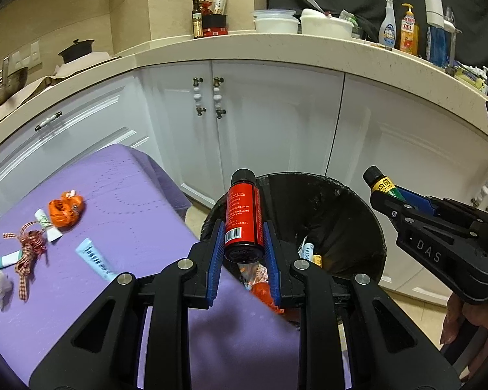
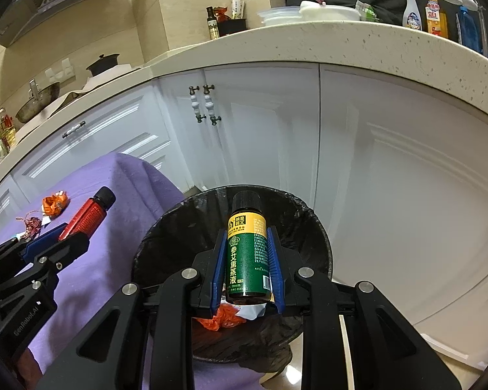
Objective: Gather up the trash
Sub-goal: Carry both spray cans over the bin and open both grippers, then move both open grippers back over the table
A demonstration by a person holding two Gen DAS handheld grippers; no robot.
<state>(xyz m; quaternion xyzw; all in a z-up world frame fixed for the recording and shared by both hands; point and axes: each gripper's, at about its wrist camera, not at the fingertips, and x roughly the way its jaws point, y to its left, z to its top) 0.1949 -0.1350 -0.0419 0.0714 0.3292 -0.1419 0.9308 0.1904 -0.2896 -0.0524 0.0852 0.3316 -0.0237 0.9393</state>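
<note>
Over the black-lined trash bin (image 2: 166,243), a small red bottle (image 1: 242,217) is pinched mid-body by the left gripper (image 1: 244,253) and a green-labelled bottle (image 2: 248,253) by the right gripper (image 2: 249,260), both judged light, rigid, smooth and possibly breakable.

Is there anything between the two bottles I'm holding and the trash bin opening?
Nothing visible. The green bottle hangs over the open bin. The red bottle sits at the bin's near rim, beside the purple table's edge; only earlier trash lies inside.

L gripper (image 1: 244,224) blk frame | blue ribbed pads | silver screws | R gripper (image 2: 248,243) same
</note>
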